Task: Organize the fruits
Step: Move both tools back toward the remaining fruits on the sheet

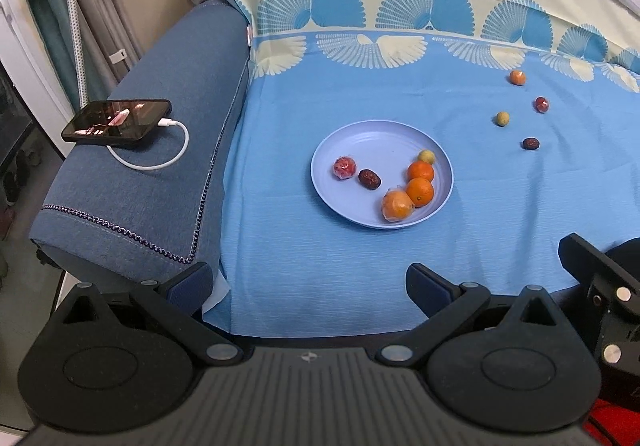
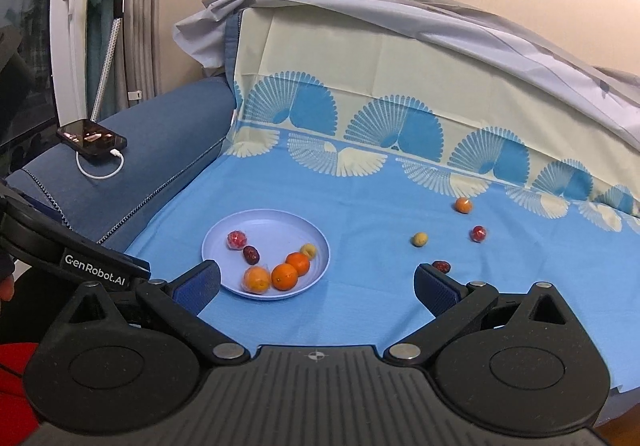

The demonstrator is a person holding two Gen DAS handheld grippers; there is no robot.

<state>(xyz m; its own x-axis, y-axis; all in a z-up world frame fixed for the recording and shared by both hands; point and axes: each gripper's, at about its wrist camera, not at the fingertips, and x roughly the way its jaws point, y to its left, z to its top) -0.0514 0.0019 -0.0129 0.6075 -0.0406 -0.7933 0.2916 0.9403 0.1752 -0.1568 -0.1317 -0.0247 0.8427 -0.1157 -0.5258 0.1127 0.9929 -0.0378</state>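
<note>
Fruits split into two groups: six sit on the lilac plate (image 1: 382, 134), namely a wrapped red fruit (image 1: 344, 167), a dark date (image 1: 369, 179), a small yellow-green fruit (image 1: 426, 156) and three oranges (image 1: 420, 191) bunched at the near-right rim, probably rolled there on the dish's slope. Four loose fruits lie well apart on the blue cloth (image 1: 320, 246) to the right: small orange (image 2: 463, 205), red wrapped fruit (image 2: 479, 233), yellow-green fruit (image 2: 419, 239), date (image 2: 441, 266). That date's long axis runs roughly left-right; the plated one lies diagonal. My left gripper (image 1: 310, 282) and right gripper (image 2: 316, 278) both hover spread wide, empty. I judge the loose date nearest my right finger pad (image 2: 436, 288).
</note>
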